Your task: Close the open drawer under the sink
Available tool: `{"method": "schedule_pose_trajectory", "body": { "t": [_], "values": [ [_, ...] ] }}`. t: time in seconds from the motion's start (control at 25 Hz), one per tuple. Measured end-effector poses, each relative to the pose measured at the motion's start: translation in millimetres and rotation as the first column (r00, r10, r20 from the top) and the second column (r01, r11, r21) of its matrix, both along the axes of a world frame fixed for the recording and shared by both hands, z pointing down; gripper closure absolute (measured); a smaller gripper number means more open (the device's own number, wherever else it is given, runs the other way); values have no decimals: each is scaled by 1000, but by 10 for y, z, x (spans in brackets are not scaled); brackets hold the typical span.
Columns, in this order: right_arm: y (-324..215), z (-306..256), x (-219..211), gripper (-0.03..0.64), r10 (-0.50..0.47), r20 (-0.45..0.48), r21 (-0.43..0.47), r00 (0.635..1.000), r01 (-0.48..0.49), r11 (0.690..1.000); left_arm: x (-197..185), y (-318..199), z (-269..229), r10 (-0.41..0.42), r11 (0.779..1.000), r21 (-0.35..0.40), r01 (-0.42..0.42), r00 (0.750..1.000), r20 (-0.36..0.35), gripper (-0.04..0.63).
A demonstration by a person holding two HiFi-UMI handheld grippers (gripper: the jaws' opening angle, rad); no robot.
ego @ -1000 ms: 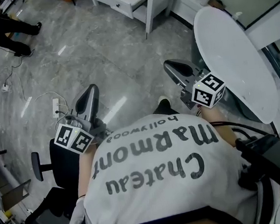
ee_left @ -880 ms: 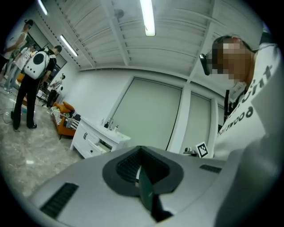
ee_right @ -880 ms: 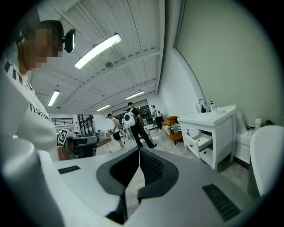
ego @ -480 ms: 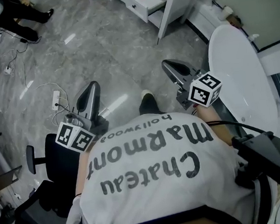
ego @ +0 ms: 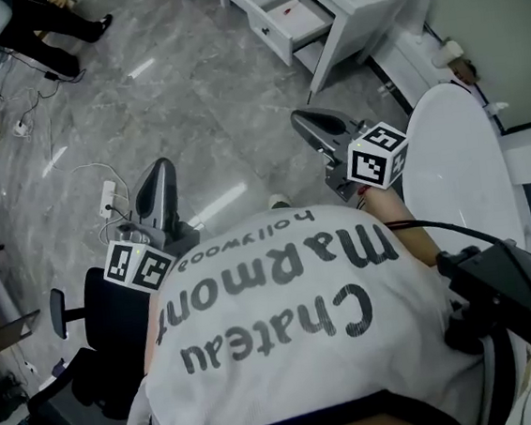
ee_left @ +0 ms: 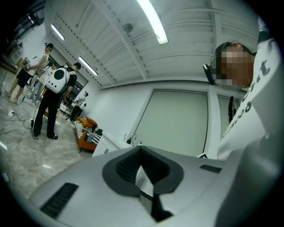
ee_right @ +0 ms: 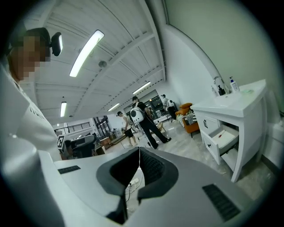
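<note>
open drawer [ego: 294, 17] looks light, rigid, on slides, so just push its flat white front. left claw [ee_left: 142, 150] and right claw [ee_right: 138, 153] both pressed together, empty.

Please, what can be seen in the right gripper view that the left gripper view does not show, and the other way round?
Only the right gripper view shows the open drawer of the white sink cabinet, with a small red thing inside it. Only the left gripper view shows a large pale panel in the far wall. Both show an orange seat, a standing person with a white pack, ceiling lights, and their own gripper with jaws together and nothing between them: the right gripper and the left gripper.
</note>
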State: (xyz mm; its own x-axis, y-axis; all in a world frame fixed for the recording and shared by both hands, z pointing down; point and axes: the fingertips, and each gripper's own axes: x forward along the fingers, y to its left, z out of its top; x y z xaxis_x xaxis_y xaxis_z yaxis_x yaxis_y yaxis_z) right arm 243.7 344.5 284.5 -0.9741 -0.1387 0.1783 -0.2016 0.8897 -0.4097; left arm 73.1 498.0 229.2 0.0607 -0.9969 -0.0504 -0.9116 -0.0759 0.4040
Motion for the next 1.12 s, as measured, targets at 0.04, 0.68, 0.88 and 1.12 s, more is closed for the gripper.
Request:
{"method": "schedule_pose_trajectory", "body": {
  "t": [0.04, 0.68, 0.88, 1.12],
  "values": [
    [-128, 7, -24, 604, -2, 0, -3, 1000, 2, 1000, -42, -104, 16, -12, 1000, -4, 12, 1000, -3, 588],
    [-1127, 220, 53, 604, 54, -84, -6, 995, -54, 998, -107, -1067, 142, -2, 1000, -29, 2, 1000, -15, 588],
    [-1372, 347, 61, 604, 32, -86, -24, 996, -34, 999, -58, -1330, 213, -22, 999, -43, 21, 999, -24, 588],
    [-1412, 444, 1, 604, 22, -77, -41, 997, -26, 999, -66, -1416, 233, -23, 998, -66, 23, 1000, 1, 588]
  ]
}}
